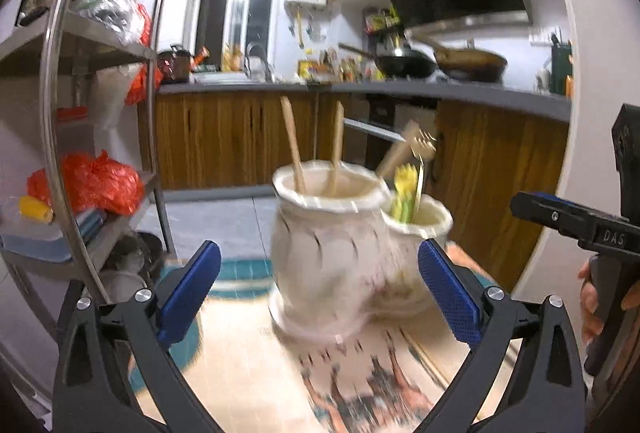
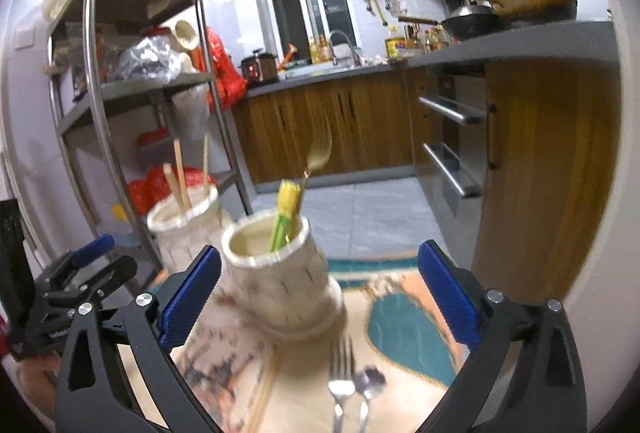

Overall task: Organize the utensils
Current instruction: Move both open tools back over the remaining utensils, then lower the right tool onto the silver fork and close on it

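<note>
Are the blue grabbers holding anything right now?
No. The left gripper and the right gripper both stand open; the white pots sit between the fingers untouched.

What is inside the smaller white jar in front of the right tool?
The smaller white jar holds a gold fork and a yellow-green utensil, both standing above the rim. Their lower ends and the jar's bottom are hidden by its wall.

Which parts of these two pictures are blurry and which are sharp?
Left wrist view: the big white jar and patterned tablecloth are smeared, the tongs sharp. Right wrist view: the smaller jar and loose fork are blurred, the tongs crisp.
</note>
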The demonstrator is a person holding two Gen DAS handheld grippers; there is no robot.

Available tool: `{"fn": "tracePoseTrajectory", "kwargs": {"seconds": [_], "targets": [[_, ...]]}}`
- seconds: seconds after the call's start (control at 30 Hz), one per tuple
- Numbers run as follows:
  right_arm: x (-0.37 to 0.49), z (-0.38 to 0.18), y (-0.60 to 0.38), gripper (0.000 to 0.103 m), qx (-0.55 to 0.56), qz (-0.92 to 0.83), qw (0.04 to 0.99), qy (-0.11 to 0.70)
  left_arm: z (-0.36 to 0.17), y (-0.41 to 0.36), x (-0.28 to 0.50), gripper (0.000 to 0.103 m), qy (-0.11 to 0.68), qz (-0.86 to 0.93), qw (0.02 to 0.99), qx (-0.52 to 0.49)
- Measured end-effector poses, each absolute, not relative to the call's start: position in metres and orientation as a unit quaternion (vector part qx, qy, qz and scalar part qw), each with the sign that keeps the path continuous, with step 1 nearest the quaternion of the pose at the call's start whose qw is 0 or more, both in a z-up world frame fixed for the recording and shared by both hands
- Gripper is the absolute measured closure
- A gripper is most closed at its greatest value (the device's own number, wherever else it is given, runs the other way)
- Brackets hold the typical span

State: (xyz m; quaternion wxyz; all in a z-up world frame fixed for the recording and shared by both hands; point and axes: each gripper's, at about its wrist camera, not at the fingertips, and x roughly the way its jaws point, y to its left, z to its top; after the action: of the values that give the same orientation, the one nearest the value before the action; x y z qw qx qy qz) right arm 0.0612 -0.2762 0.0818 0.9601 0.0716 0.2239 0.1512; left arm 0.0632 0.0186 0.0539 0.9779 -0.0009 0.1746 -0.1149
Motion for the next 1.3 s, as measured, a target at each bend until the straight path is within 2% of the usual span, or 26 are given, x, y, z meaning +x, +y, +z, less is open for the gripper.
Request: {"fn": "tracePoseTrajectory", "kwargs": {"seconds": [0.3,0.5,0.7,0.97,1.07,1.13,1.17,1.23,1.3], "targets": [[0.040,0.046,-0.299,0.005,0.060,0.121,0.950,0.280,0.015,0.000,0.041,0.006,0.261,-0.135,0.956,0.014],[0.037,0.017,-0.302,0.005,0.036,0.128,0.929,0.346,-0.009,-0.009,0.039,0.006,0.315,-0.139,0.939,0.008],[0.036,0.004,-0.282,0.005,-0.029,0.135,0.921,0.365,-0.017,-0.009,0.047,0.006,0.335,-0.130,0.933,0.009],[0.035,0.001,-0.272,0.009,-0.036,0.162,0.912,0.374,-0.021,-0.006,0.053,0.006,0.351,-0.138,0.926,0.002],[0.037,0.000,-0.266,0.023,-0.046,0.162,0.909,0.380,-0.021,-0.005,0.054,0.006,0.353,-0.141,0.925,-0.001],[0.037,-0.001,-0.264,0.040,-0.054,0.160,0.907,0.385,-0.021,-0.005,0.054,0.006,0.354,-0.144,0.924,-0.004],[0.037,-0.002,-0.263,0.044,-0.056,0.161,0.905,0.390,-0.020,-0.005,0.054,0.006,0.354,-0.145,0.924,-0.006],[0.037,-0.002,-0.259,0.058,-0.056,0.171,0.901,0.396,-0.020,-0.004,0.055,0.006,0.354,-0.147,0.924,-0.008],[0.038,-0.003,-0.256,0.066,-0.057,0.176,0.895,0.405,-0.021,-0.005,0.055,0.006,0.355,-0.149,0.923,-0.008]]}}
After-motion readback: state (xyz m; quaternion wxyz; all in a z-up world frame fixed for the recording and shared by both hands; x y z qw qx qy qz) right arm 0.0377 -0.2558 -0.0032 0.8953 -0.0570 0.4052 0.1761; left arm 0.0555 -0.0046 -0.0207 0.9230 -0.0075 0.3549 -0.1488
